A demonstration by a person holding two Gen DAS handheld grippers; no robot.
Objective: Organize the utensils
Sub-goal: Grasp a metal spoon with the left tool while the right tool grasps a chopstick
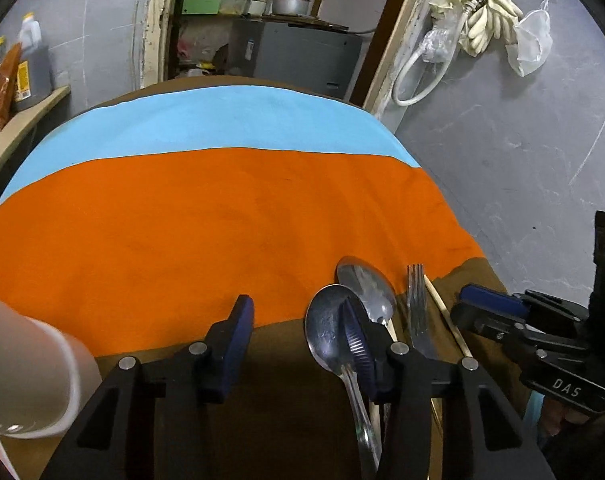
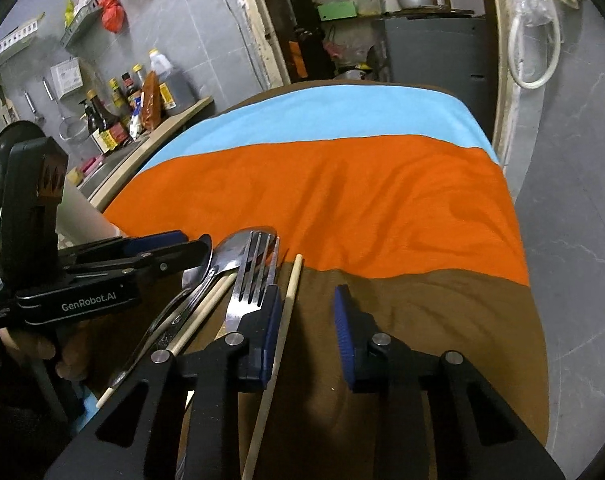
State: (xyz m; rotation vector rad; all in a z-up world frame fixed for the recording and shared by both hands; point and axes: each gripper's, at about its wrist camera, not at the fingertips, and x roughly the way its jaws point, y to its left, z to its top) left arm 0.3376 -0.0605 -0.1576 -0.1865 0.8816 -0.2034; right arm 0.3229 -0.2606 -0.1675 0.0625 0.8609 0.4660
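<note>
Left gripper (image 1: pixel 296 320) jaws part open, nothing pinched; right pad rests against a spoon (image 1: pixel 326 328) bowl. Right gripper (image 2: pixel 308 316) jaws part open, a chopstick (image 2: pixel 288 304) lies between them, fork (image 2: pixel 250 280) just left. Utensils lie bunched on the brown cloth (image 2: pixel 442 300).

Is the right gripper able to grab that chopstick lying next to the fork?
Probably yes. The chopstick already lies in the right gripper gap, beside its left pad, with only brown cloth around it. The fork sits just outside that pad, so it might get nudged.
</note>
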